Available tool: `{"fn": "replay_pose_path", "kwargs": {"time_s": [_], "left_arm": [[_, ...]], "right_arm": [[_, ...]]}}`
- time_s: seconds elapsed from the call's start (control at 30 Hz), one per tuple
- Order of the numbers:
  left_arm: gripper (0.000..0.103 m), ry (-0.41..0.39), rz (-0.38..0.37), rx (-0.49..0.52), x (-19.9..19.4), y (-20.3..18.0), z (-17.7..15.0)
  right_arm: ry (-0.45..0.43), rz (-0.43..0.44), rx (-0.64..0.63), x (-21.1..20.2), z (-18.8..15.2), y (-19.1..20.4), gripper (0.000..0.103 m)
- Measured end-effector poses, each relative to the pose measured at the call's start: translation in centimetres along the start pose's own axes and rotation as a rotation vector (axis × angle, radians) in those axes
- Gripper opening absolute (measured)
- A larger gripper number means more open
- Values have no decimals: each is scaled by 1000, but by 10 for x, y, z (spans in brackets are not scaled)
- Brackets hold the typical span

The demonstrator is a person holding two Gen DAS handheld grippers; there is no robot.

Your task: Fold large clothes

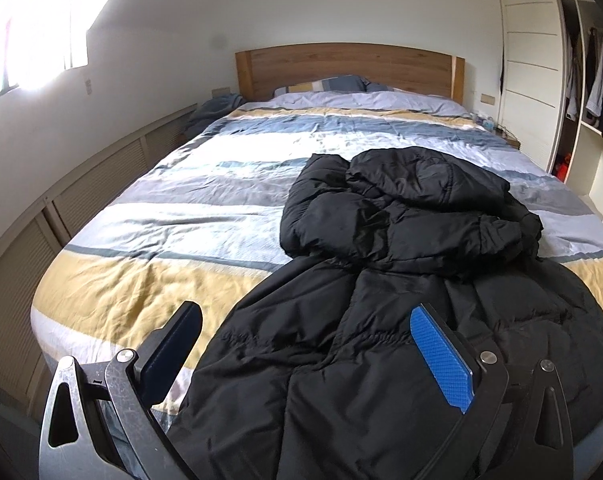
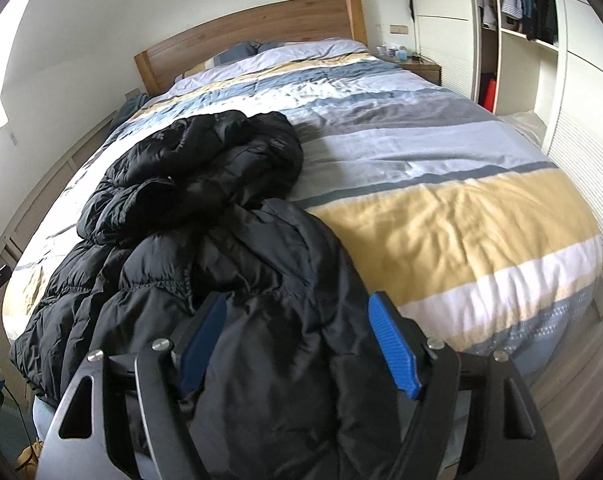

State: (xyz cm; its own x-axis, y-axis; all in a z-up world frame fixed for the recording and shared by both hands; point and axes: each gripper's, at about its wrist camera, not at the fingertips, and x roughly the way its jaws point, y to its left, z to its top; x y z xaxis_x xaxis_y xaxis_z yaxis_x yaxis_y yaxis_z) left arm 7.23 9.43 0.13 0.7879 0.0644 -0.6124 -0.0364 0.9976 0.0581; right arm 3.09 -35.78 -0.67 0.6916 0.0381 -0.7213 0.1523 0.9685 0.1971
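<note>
The left gripper (image 1: 305,344) stands with its jaws spread wide and nothing pinched; the near hem of the black puffer coat (image 1: 381,300) lies below and between its two fingers, the blue-padded one over the cloth and the dark one off the coat's edge above the striped duvet (image 1: 161,208). The right gripper (image 2: 297,340) is likewise released: a hanging fold of the coat runs between its blue pads (image 2: 393,344), and the right-hand pad stands clear of the fabric; whether the other pad brushes it cannot be told.

Ahead of both grippers the coat stretches away up the bed. Its lower part lies roughly spread near the foot, rumpled, with the nearest edge draped over the bed's end. Further off, the upper part with what looks like the hood and sleeves is bunched in a heap rather than laid flat.

By this look the folding is barely begun: the coat is on the bed but not smoothed, no clean fold line shows, and the sleeves are not tucked in. Left to do, as I judge it: take hold of the hem or sides, flatten the body, bring in the sleeves and hood, then fold the length over.
</note>
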Motion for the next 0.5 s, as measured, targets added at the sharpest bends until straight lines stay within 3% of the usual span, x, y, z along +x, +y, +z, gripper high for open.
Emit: {"fn": "replay_pose_path", "kwargs": {"time_s": [0.5], "left_arm": [[103,27,25,8,2,0,-9]], "right_arm": [[6,-20,92,-7,-18,-49,73]]}}
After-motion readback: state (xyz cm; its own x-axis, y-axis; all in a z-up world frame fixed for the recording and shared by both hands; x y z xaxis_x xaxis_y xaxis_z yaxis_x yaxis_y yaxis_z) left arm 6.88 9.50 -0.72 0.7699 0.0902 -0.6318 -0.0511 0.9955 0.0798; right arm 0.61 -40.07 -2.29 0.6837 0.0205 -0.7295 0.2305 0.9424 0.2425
